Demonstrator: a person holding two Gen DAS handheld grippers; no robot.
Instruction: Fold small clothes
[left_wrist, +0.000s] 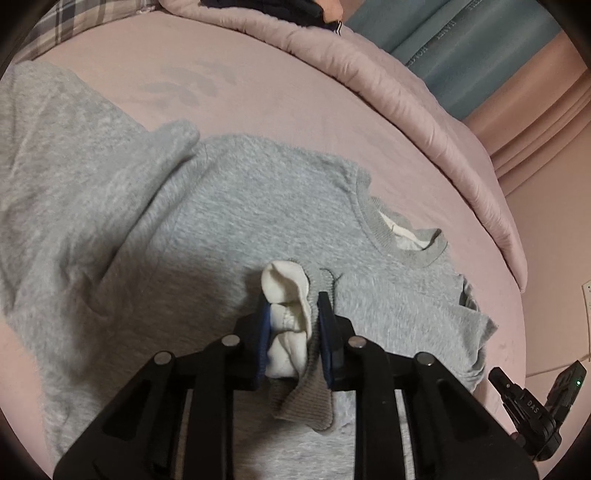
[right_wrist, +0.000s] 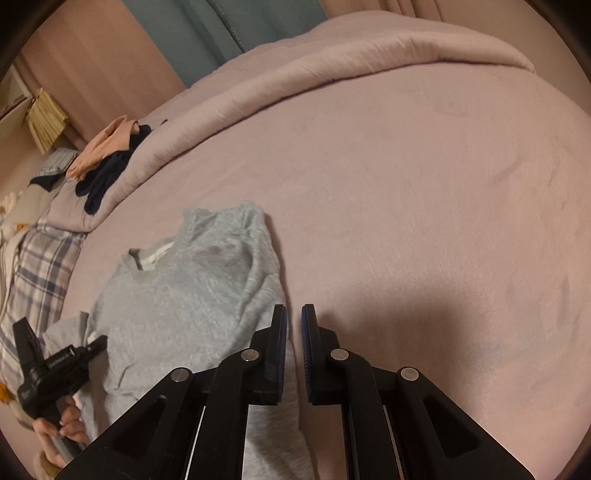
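A small grey sweatshirt (left_wrist: 229, 206) lies spread on the pink bed, its neck opening with white lining (left_wrist: 402, 236) at the right. My left gripper (left_wrist: 293, 306) is shut on a sleeve cuff (left_wrist: 295, 332) of the sweatshirt, grey outside and white inside, and holds it above the chest area. In the right wrist view the sweatshirt (right_wrist: 184, 295) lies at the left with one side folded in. My right gripper (right_wrist: 294, 317) hovers over the sweatshirt's right edge, its jaws nearly together with a narrow gap and nothing between them. The left gripper (right_wrist: 55, 365) shows there at lower left.
A rolled pink duvet (left_wrist: 406, 110) runs along the far side of the bed sheet (right_wrist: 424, 221). A pile of peach and dark clothes (right_wrist: 107, 158) lies on the duvet. A plaid pillow (right_wrist: 40, 273) lies at the left. Teal curtains (left_wrist: 472, 51) hang behind.
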